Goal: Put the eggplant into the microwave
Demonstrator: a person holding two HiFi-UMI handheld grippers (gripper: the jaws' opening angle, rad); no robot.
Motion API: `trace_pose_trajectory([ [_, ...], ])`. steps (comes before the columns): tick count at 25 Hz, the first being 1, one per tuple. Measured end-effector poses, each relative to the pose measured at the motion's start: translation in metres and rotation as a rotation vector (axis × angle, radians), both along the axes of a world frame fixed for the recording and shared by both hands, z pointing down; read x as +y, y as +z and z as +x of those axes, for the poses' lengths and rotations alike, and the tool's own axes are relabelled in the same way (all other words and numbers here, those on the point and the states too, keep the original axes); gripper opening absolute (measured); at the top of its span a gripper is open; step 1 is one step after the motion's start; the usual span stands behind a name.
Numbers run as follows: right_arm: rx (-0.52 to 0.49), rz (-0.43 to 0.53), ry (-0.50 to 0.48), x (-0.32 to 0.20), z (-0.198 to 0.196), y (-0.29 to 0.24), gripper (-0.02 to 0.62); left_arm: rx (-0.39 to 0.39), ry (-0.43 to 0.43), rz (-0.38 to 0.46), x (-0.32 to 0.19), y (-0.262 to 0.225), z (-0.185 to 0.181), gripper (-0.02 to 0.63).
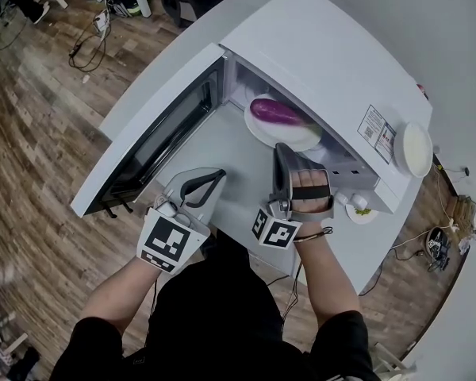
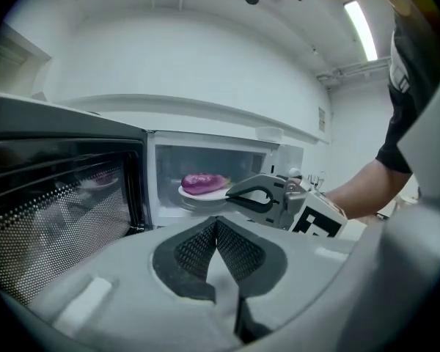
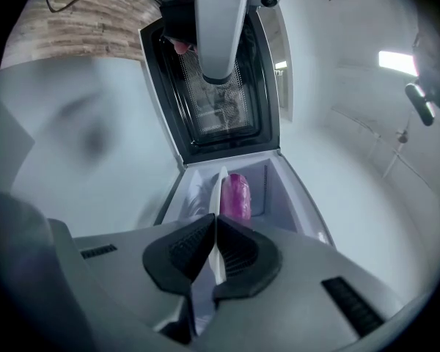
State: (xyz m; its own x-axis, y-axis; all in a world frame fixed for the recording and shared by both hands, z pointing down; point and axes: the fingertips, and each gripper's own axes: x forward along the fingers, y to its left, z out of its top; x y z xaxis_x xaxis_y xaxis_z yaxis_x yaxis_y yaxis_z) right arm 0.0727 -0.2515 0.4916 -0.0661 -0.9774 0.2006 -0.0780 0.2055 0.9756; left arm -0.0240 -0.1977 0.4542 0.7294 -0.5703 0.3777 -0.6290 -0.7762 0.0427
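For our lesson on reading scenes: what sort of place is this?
Probably a lab or workshop, not a home kitchen: a microwave on a plain white table, loose cables on the wood floor, a ceiling strip light.

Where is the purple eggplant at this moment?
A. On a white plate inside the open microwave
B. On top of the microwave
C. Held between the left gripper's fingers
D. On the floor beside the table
A: the eggplant lies on a white plate inside the microwave, whose door stands open.
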Motion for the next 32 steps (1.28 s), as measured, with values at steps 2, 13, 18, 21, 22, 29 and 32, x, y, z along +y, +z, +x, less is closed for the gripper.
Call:
trace_pose_trajectory([
  [2, 0.006, 0.0, 0.006, -0.005, 0.002, 0.002, 0.023, 0.004, 0.001, -0.003, -0.004, 0.003, 0.002, 0.009],
  [13, -0.003, -0.052, 0.054, -0.02, 0.011, 0.024, 0.023, 0.013, 0.006, -0.025, -0.015, 0.017, 0.012, 0.008],
  [18, 0.001, -0.089, 0.073, -0.025, 0.016, 0.032, 0.023, 0.02, 0.004, -0.034, -0.021, 0.02, 0.014, 0.008],
  [21, -0.007, -0.113, 0.084, -0.029, 0.017, 0.036, 0.023, 0.022, 0.004, -0.038, -0.024, 0.021, 0.015, 0.009],
  [22, -0.012, -0.12, 0.087, -0.03, 0.017, 0.036, 0.023, 0.023, 0.004, -0.04, -0.026, 0.021, 0.014, 0.008],
  [29, -0.04, -0.18, 0.118, -0.039, 0.016, 0.043, 0.023, 0.02, -0.005, -0.06, -0.032, 0.023, 0.01, 0.008],
  [32, -0.051, -0.204, 0.124, -0.043, 0.016, 0.043, 0.023, 0.015, -0.002, -0.07, -0.034, 0.022, 0.009, 0.008],
])
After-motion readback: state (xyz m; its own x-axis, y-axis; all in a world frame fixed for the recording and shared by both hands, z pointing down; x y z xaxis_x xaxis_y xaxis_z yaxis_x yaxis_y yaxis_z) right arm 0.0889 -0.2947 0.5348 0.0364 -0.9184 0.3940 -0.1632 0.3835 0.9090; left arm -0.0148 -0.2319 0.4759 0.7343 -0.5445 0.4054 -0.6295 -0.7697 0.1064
